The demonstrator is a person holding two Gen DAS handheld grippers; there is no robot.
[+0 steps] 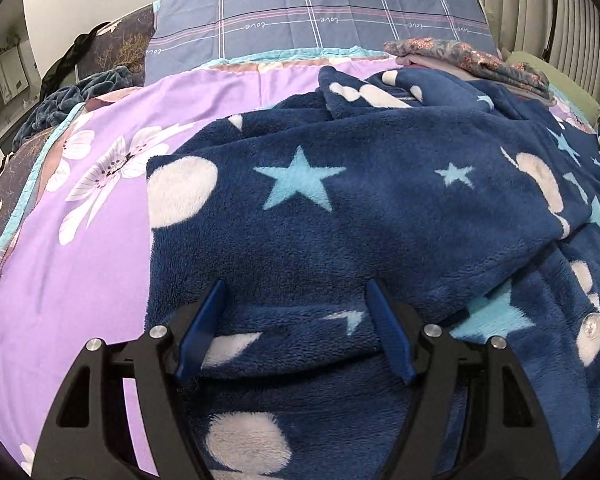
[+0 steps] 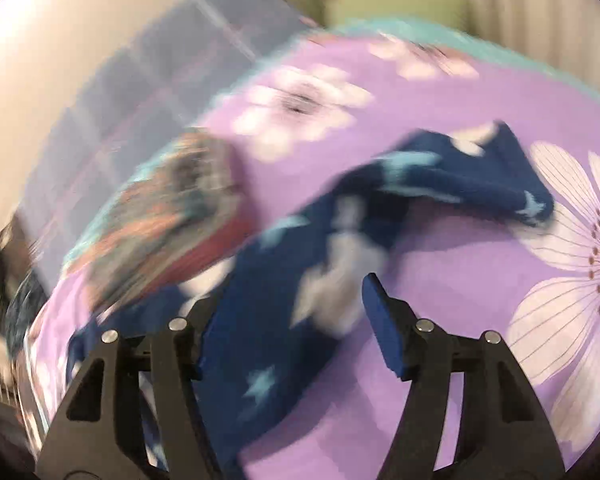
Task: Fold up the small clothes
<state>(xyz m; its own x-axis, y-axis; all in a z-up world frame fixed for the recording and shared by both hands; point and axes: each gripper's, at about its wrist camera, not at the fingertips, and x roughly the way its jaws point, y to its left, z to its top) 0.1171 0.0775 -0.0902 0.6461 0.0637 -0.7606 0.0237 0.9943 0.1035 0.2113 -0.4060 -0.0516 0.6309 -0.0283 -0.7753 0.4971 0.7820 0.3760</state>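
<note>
A dark blue fleece garment (image 1: 340, 208) with light blue stars and white dots lies spread on the purple flowered bedspread (image 1: 80, 240). My left gripper (image 1: 296, 292) is open, its blue fingers (image 1: 202, 328) standing apart just above the garment's near part. In the blurred right wrist view a long part of the same garment (image 2: 440, 184), perhaps a sleeve, runs up and to the right over the bedspread (image 2: 460, 280). My right gripper (image 2: 290, 292) is open, with the fleece between and under its fingers (image 2: 380, 320).
A folded floral cloth (image 1: 468, 60) lies at the back right of the bed; it also shows in the right wrist view (image 2: 172, 220). A grey-blue checked pillow (image 1: 320, 12) lies at the head. Dark clothes (image 1: 60, 100) are heaped at the left edge. A curtain (image 1: 560, 20) hangs at the right.
</note>
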